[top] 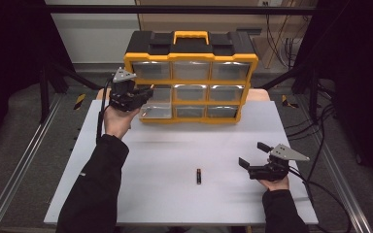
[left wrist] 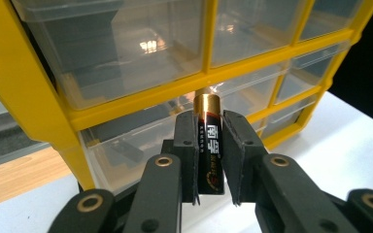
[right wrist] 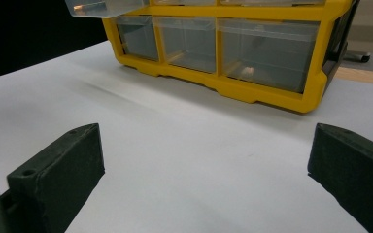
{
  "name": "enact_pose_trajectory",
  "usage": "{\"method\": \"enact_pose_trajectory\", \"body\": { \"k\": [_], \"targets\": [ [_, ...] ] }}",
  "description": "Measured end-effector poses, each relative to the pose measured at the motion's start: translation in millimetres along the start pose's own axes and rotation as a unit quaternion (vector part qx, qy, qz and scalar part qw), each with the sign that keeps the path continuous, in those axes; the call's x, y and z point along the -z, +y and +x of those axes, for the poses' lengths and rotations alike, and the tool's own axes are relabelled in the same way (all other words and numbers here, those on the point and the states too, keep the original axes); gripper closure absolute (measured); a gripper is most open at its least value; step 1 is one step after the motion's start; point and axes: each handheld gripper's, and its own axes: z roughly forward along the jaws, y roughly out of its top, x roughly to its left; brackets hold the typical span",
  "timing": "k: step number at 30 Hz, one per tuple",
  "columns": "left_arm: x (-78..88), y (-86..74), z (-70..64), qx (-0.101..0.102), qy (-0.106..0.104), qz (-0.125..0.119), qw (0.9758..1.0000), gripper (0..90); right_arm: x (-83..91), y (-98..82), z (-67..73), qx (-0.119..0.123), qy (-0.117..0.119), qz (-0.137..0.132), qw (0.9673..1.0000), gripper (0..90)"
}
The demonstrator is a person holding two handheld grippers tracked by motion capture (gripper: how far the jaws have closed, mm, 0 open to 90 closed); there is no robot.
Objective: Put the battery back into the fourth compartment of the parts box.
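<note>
A yellow and black plastic organiser cabinet (top: 191,77) with nine clear drawers stands at the far edge of the white table (top: 175,160); its lower left drawer (top: 156,111) is pulled out toward me, and I cannot tell whether anything lies in it; the other drawers look closed. My left gripper (top: 143,93) is raised in front of the cabinet's left column, its jaws clamped tight on a black and gold cylindrical battery (left wrist: 209,145), which stands upright between the pads, gold end up, just before the clear drawer fronts. My right gripper (top: 251,154) rests low near the table's right side, jaws spread wide with nothing between them. A second small black battery (top: 198,176) lies on the table's near middle, to the left of my right gripper; bare white surface stretches between it and the cabinet.
</note>
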Motion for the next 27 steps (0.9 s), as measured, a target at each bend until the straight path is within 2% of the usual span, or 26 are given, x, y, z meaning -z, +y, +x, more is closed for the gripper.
{"method": "enact_pose_trajectory", "body": {
  "k": [11, 15, 21, 24, 27],
  "targets": [
    [-27.2, -5.1, 6.6, -0.004, 0.009, 0.025, 0.9996, 76.1, -0.2, -0.1, 0.0, -0.001, 0.000, -0.001, 1.0000, 0.2],
    [-34.6, -7.8, 5.8, -0.014, 0.011, 0.035, 0.9992, 76.1, -0.1, -0.1, -0.2, 0.000, 0.001, -0.002, 1.0000, 0.2],
    [-42.2, -13.3, 2.8, -0.017, 0.012, 0.049, 0.9986, 76.0, -0.2, 0.0, -0.1, -0.002, 0.001, -0.001, 1.0000, 0.2],
    [-46.2, -14.8, 1.3, -0.022, 0.019, 0.059, 0.9978, 75.9, -0.1, 0.0, 0.0, -0.001, 0.001, -0.002, 1.0000, 0.3],
    [-47.3, -14.9, 1.2, -0.013, 0.018, 0.061, 0.9979, 75.7, 0.3, 0.3, 0.3, -0.005, 0.002, -0.002, 1.0000, 0.2]
  ]
}}
